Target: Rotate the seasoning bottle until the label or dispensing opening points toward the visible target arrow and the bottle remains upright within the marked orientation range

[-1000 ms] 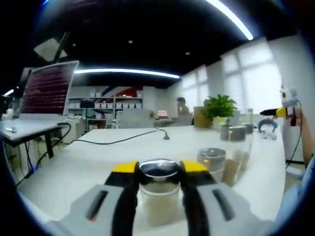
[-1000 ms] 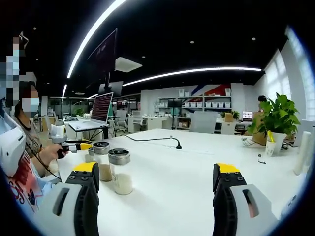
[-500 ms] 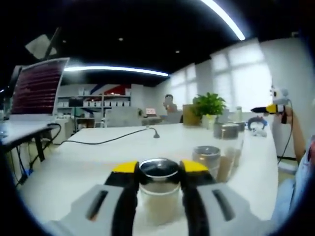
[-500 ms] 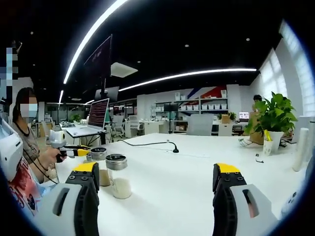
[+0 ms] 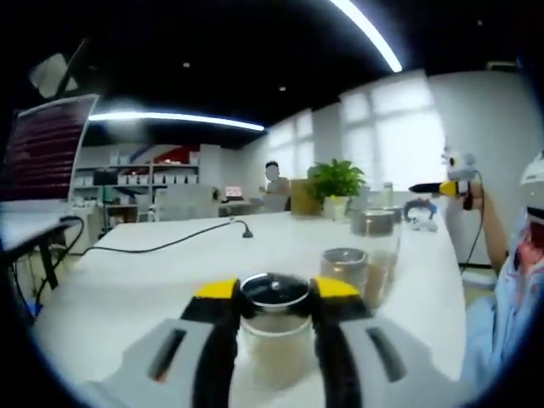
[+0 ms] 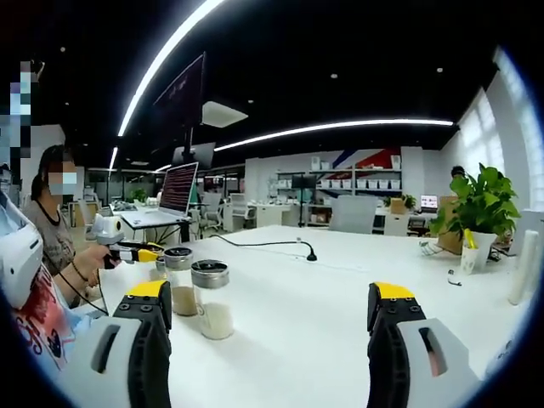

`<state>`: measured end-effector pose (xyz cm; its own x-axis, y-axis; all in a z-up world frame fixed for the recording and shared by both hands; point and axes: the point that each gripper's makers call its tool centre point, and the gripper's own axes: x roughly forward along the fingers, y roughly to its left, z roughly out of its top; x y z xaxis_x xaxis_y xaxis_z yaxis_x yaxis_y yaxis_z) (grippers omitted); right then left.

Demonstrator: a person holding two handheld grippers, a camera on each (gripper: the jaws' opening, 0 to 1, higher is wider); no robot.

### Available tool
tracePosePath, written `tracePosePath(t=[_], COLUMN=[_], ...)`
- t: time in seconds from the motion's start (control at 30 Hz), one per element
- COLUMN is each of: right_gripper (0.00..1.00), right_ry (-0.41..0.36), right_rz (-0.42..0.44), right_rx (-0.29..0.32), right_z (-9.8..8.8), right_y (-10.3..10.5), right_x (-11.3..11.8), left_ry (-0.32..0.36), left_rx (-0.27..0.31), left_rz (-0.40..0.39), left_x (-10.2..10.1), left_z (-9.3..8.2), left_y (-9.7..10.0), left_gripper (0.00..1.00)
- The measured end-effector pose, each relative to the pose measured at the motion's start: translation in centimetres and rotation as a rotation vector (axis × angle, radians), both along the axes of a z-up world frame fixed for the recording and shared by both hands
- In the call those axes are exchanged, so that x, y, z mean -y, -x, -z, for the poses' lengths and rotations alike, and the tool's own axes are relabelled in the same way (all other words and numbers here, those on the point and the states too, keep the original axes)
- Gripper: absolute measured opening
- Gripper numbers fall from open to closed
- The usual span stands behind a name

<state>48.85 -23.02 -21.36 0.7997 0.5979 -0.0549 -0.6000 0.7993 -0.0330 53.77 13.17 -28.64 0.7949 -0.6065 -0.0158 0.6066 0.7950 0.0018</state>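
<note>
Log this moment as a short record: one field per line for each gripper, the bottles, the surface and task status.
left gripper: shut on clear glass seasoning bottle with a metal lid, upright
right gripper: open, nothing between its fingers
other bottles: two similar lidded glass bottles just past the held one
surface: white table
background: potted green plant
target arrow: cannot be made out
</note>
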Motion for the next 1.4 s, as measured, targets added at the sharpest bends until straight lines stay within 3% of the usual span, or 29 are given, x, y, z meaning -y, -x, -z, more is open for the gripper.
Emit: tracePosePath(t=[0.17, 0.33, 0.8, 1.13, 1.4], right_gripper=[0.99, 0.99, 0.99, 0.98, 0.98], right_ry=[0.014, 0.022, 0.048, 0.011, 0.016], right_rz=[-0.019, -0.032, 0.029, -0.016, -0.003], right_rx=[0.023, 0.009, -0.002, 0.004, -0.015], right_z=[-0.4, 0.0, 0.2, -0.2, 0.2], right_y=[0.5, 0.5, 0.1, 0.5, 0.2], right_x=[-0.6, -0.8, 0.3, -0.6, -0.2], left_ry=[-0.005, -0.014, -0.035, -0.059, -0.055], left_rx=[-0.011, -0.017, -0.032, -0.041, -0.022], left_rz=[0.057, 0.095, 0.202, 0.283, 0.295], left_x=[0.2, 0.4, 0.6, 0.8, 0.9], left_z=[0.0, 0.1, 0.3, 0.4, 0.4], left_y=[0.1, 0.2, 0.3, 0.4, 0.5], left_gripper=[0.34, 0.34, 0.34, 0.34, 0.34])
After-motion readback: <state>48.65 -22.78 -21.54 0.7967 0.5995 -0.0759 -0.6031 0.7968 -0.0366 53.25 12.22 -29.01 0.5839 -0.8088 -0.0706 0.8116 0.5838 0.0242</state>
